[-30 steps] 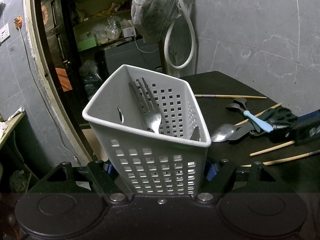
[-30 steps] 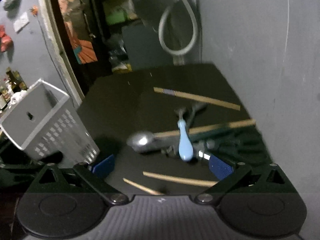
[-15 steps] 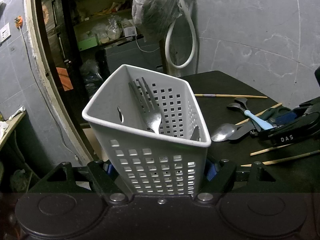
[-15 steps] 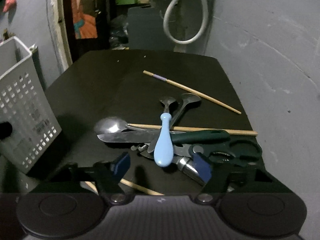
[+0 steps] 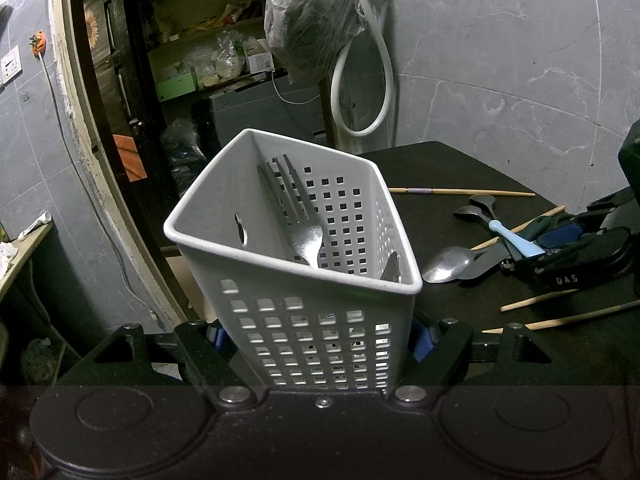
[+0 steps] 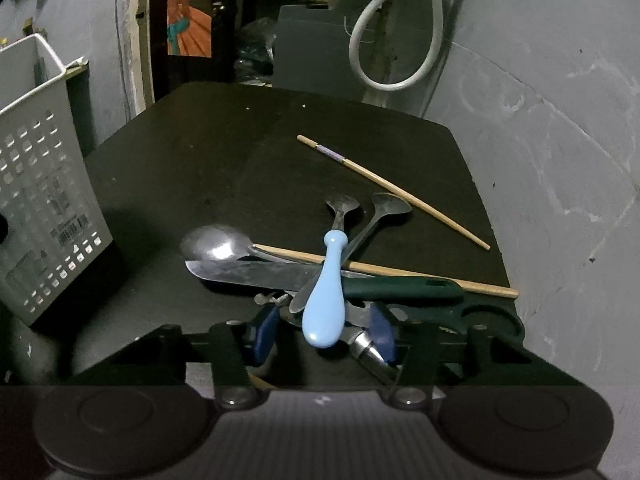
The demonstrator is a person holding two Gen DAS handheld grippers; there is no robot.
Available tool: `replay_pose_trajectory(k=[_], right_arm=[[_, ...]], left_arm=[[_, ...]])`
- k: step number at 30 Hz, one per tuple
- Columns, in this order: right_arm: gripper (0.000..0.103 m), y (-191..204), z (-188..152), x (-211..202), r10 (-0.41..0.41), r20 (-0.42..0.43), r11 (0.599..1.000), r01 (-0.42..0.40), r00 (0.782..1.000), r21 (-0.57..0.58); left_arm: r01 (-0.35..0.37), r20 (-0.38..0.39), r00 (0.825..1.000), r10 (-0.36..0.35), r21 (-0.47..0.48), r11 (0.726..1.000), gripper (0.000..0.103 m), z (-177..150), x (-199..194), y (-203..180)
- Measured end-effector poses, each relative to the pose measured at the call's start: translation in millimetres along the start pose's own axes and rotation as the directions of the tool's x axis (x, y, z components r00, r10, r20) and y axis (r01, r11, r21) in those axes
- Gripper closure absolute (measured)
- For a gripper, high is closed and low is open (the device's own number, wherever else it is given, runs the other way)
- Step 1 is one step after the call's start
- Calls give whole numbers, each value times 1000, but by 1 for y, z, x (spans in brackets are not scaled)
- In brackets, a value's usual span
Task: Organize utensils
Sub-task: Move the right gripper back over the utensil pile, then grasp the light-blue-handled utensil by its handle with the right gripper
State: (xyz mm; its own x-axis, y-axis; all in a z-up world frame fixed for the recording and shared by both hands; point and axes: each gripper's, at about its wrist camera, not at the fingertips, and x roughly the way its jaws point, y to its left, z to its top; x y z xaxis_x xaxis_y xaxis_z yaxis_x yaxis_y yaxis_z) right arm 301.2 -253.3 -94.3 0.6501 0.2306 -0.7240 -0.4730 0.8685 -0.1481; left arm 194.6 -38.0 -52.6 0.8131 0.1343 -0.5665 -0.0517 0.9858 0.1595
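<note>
Two forks (image 5: 304, 220) stowed in white basket (image 5: 280, 280), which left tool (image 5: 320, 340) clamps. Beside basket on counter (image 6: 200, 160): spoons, knife (image 6: 256, 276), scissors, chopsticks remain. Right tool (image 6: 324, 332), jaws just closing, straddles blue-handled utensil (image 6: 326, 300), not yet gripped.

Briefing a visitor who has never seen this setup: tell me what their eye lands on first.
The white perforated basket fills the left wrist view, clamped at its base by the left gripper, with forks leaning inside. In the right wrist view, a light blue handle tops a pile of spoons, knife and scissors on the dark table, right between the right gripper's jaws, which have just been closing.
</note>
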Motion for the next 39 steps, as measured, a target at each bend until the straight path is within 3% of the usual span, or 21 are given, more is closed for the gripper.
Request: replay_pose_trajectory(k=[9,14,19,26,28,33,39], right_arm=[[51,7,-1,5,-34,-17,996,32,999,-85],[61,10,-1,6,-49,-18,989,46,999,-140],[78,11,-1,4,-49,-13,985,46,999,-168],[83,10,0,0,-29,1,988,28,1000,-154],[91,7,0,-4,-21,9,991,22,1000,-131],[93,-12,0,-11,33,17,997,-34,999,62],[94,-29,-4,-11,60,24,978,-64,998,200]], left_arm=[[0,0,1000,0,0,1000,22,0,0,0],[-1,0,1000,1,0,1000,22,0,0,0],[-1,0,1000,1,1,1000,22,0,0,-1],[-1,0,1000,1,0,1000,22,1,0,-1],[-1,0,1000,1,0,1000,22,1,1,-1],[-1,0,1000,1,2,1000,22,1,1,-1],[-1,-1,1000,1,1,1000,22,1,0,-1]])
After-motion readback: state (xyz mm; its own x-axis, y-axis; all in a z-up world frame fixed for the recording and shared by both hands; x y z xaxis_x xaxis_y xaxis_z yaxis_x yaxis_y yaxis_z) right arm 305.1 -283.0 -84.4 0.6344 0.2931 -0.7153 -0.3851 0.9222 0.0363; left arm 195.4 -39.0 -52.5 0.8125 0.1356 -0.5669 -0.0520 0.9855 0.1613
